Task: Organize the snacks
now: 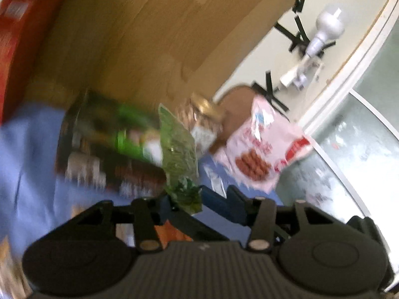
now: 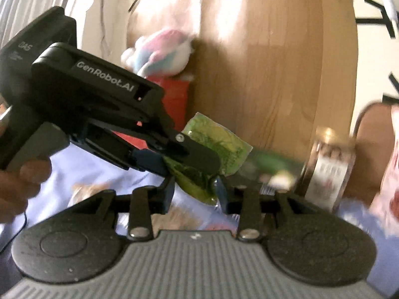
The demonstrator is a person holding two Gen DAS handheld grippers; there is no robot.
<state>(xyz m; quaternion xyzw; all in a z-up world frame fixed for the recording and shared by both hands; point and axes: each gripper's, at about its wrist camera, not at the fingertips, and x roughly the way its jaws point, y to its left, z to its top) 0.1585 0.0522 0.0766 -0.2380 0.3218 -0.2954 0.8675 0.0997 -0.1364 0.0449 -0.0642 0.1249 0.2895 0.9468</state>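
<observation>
Both grippers grasp the crinkly green translucent snack packet (image 2: pixel 214 149) above the blue cloth (image 1: pixel 30 149): the right gripper (image 2: pixel 195 189) clenches its lower corner, and the left gripper (image 1: pixel 197 201) pinches its edge. It looks light, limp and slippery, so a sealed edge is probably the safest hold. Beyond stand a dark green-labelled box (image 1: pixel 104 149), a gold-lidded jar (image 1: pixel 202 117) and a pink-white biscuit bag (image 1: pixel 261 149), crowding the wooden table (image 1: pixel 162 37).

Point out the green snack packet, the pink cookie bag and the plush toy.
green snack packet (image 2: pixel 219 144): right wrist view, upper flat face.
pink cookie bag (image 1: pixel 261 149): left wrist view, front panel.
plush toy (image 2: pixel 162 49): right wrist view, body.
</observation>
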